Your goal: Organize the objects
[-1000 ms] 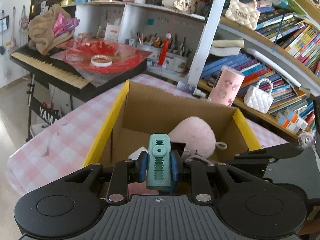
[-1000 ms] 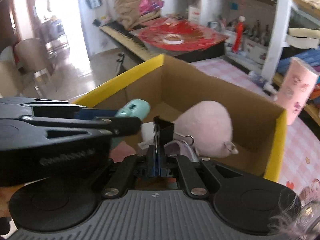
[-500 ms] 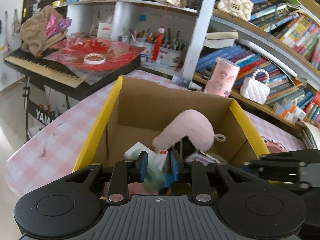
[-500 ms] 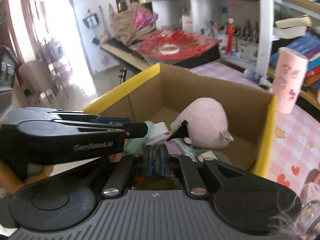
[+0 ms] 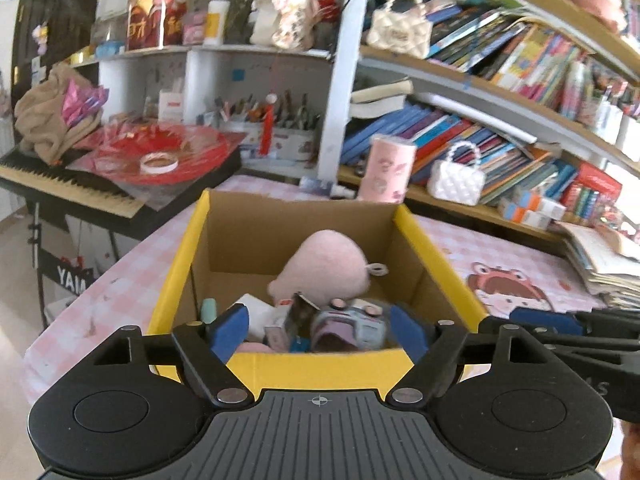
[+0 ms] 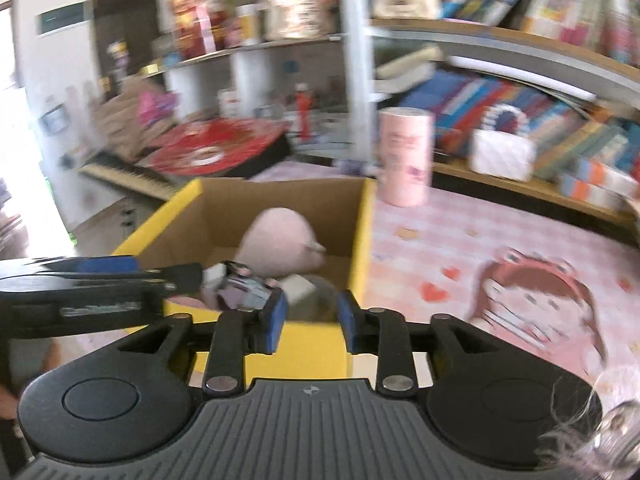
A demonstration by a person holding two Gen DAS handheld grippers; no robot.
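Note:
A cardboard box with yellow flaps point(image 5: 420, 236) point(image 6: 362, 240) stands on the pink checked table. Inside lie a pink plush toy point(image 5: 326, 268) point(image 6: 276, 236), a teal object point(image 5: 208, 310) by the left wall, a white block point(image 5: 256, 312), a small grey-purple bag point(image 5: 352, 324) point(image 6: 244, 292) and small cartons. My left gripper point(image 5: 318, 330) is open and empty, just before the box's near edge. My right gripper point(image 6: 310, 320) is open and empty, at the box's near right corner.
A pink cylindrical tin point(image 5: 386, 170) point(image 6: 406, 156) stands behind the box. A shelf with books and a white handbag point(image 5: 456, 178) fills the back right. A keyboard point(image 5: 68, 188) with red wrapping stands at the left. The table edge point(image 5: 80, 300) runs along the left.
My left gripper opened and let the teal object drop into the box, then drew back. My right gripper opened, released its dark item into the box, and swung right and back.

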